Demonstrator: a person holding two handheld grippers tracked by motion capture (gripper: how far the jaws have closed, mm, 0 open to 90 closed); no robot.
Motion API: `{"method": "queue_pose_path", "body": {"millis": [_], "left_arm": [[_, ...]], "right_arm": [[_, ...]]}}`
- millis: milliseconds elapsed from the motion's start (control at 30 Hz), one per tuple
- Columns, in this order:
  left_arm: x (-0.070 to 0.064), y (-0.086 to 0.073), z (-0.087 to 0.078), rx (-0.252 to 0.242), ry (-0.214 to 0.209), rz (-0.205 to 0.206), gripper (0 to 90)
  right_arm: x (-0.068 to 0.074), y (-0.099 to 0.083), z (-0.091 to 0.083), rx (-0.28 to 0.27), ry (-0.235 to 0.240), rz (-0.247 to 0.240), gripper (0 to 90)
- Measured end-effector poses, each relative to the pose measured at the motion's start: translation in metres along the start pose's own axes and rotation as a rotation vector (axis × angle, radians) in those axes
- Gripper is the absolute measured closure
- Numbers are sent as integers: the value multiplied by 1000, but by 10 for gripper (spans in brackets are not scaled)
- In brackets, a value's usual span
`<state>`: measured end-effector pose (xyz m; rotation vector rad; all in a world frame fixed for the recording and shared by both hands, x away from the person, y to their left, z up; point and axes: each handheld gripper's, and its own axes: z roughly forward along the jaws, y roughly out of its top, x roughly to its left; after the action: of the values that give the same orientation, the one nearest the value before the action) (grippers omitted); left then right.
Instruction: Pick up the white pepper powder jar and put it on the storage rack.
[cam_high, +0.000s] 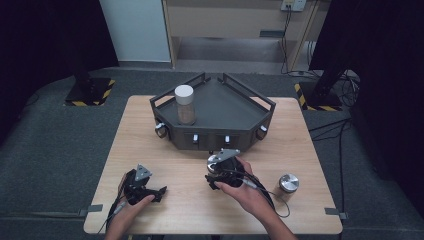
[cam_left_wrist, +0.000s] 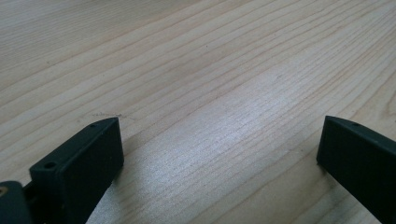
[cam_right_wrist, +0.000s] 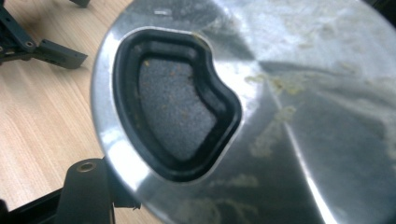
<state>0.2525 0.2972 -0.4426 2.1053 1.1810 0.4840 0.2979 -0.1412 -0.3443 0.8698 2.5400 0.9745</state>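
The right gripper (cam_high: 216, 172) grips a steel shaker lid (cam_right_wrist: 280, 116) (pour hole rimmed in black) above the table (cam_high: 150, 150), in front of the tray (cam_high: 220, 100). The left gripper (cam_left_wrist: 219, 154) rests released on the wood. Next, I judge, the lid goes to a jar (cam_high: 184, 105), needing level alignment.

Bare wood between left gripper (cam_high: 161, 192) fingers (cam_left_wrist: 81, 161) — free passage; dark tray (cam_high: 215, 131) blocks table's far half.

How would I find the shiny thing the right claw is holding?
Start at the dark tray at the table's far side, then come toward the person's right hand. In the right claw sits a round metal lid with a black-rimmed, curvy shaker opening, unlike the plain metal cap lying alone nearby.
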Motion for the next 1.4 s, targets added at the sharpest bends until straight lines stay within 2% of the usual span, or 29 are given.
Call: {"method": "queue_pose_path", "body": {"millis": [600, 1400], "left_arm": [[0, 0, 0, 0, 0, 0, 0], [0, 0, 0, 0, 0, 0, 0]], "right_arm": [[-3, 17, -16, 5, -13, -37, 312], [-10, 48, -43, -5, -47, -46, 312]]}}
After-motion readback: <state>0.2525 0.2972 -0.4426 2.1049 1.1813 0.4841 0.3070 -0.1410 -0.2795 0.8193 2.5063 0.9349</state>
